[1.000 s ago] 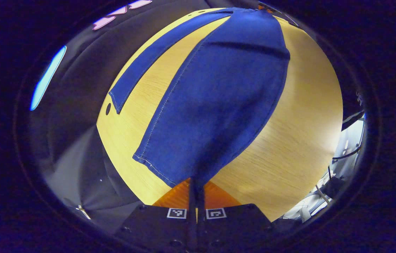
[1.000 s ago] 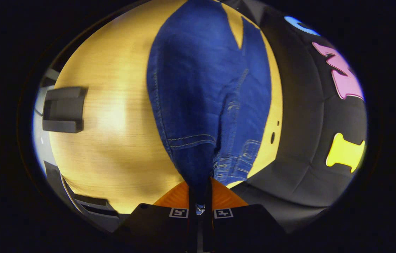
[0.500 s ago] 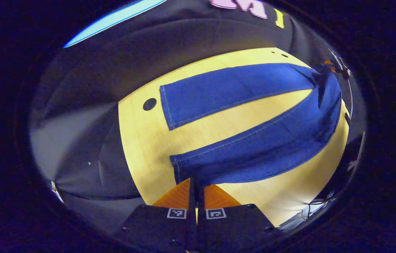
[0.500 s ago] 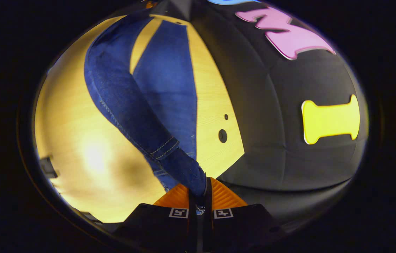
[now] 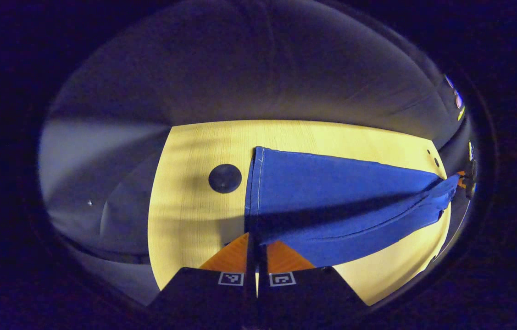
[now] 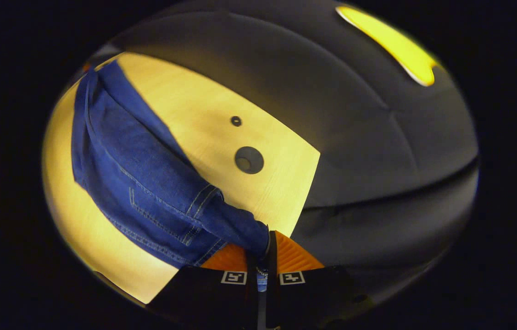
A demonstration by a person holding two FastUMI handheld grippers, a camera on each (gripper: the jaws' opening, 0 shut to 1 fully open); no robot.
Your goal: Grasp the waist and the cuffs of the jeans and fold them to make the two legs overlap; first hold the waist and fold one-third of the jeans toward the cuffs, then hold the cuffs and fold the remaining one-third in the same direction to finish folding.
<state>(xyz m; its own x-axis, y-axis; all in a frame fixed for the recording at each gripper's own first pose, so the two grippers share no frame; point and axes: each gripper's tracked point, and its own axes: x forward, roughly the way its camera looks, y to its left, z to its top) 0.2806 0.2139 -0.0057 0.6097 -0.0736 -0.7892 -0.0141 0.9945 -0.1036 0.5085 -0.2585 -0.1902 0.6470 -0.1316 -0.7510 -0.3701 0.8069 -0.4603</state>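
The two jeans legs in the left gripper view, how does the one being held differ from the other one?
The held leg is pinched at its cuff by the left gripper and hangs raised, casting a shadow; the far leg lies flat on the table. The far leg's cuff shows a full stitched hem beside the round table hole; the held leg's cuff is bunched between the fingers. Both are the same blue denim, meeting near the right gripper.

There is one pair of blue denim jeans [image 5: 331,192] with two legs, on one light wooden table [image 5: 185,215]. The table has two round dark holes [image 6: 249,160], one big and one small. There are two grippers [image 5: 252,247].
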